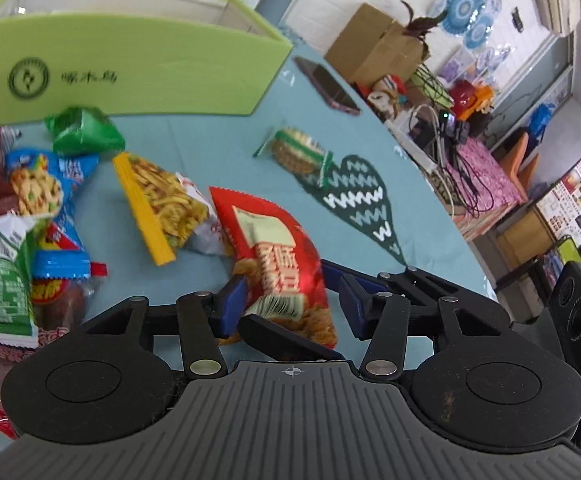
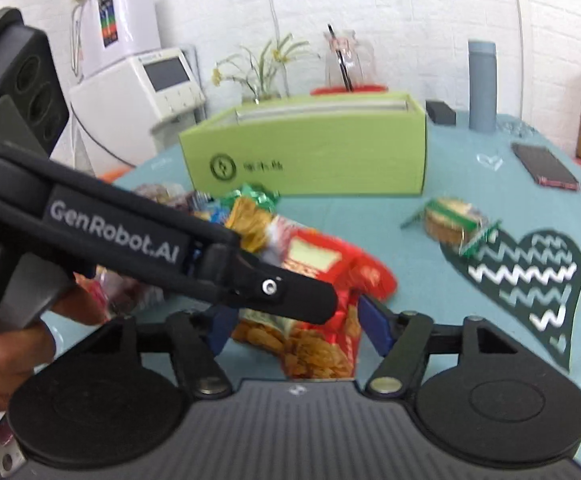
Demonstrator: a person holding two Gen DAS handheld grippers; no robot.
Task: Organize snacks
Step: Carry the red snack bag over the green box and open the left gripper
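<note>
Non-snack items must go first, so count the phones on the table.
1. The phone lies flat on the blue tablecloth, to the right of the green box and beyond the cracker packet. Another could be hidden behind the box.

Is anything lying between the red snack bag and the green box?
Yes: the yellow snack bag and a green packet lie between the red snack bag and the green box. Carried above them, it should probably clear.
</note>
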